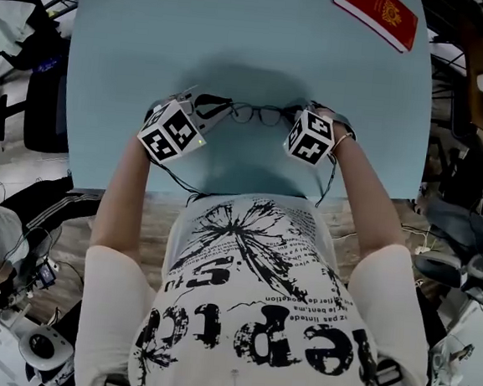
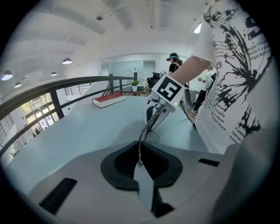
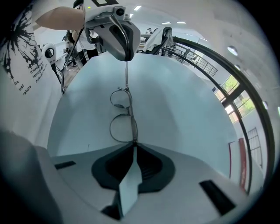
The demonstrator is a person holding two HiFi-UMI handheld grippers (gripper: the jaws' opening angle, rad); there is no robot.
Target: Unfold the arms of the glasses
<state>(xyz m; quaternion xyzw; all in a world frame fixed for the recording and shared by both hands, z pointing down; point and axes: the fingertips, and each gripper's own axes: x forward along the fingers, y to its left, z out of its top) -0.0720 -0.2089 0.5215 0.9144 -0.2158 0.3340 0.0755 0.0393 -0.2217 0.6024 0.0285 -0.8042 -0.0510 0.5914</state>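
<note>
Thin dark-framed glasses (image 1: 257, 114) hang just above the light blue table (image 1: 137, 44), stretched between my two grippers. My left gripper (image 1: 218, 109) is shut on the end of one thin arm (image 2: 142, 140), which runs from its jaws toward the frame. My right gripper (image 1: 297, 117) is shut on the other end of the frame, beside the nearer lens (image 3: 121, 127). In the right gripper view the glasses (image 3: 124, 105) run edge-on from my right gripper (image 3: 132, 146) up to the left gripper (image 3: 127, 57). In the left gripper view the right gripper (image 2: 155, 117) stands at the far end of the arm.
A red book (image 1: 376, 15) lies at the table's far right corner, also in the left gripper view (image 2: 109, 100). The table's near edge (image 1: 224, 196) runs close to the person's shirt. Chairs, cables and equipment stand on the floor around the table.
</note>
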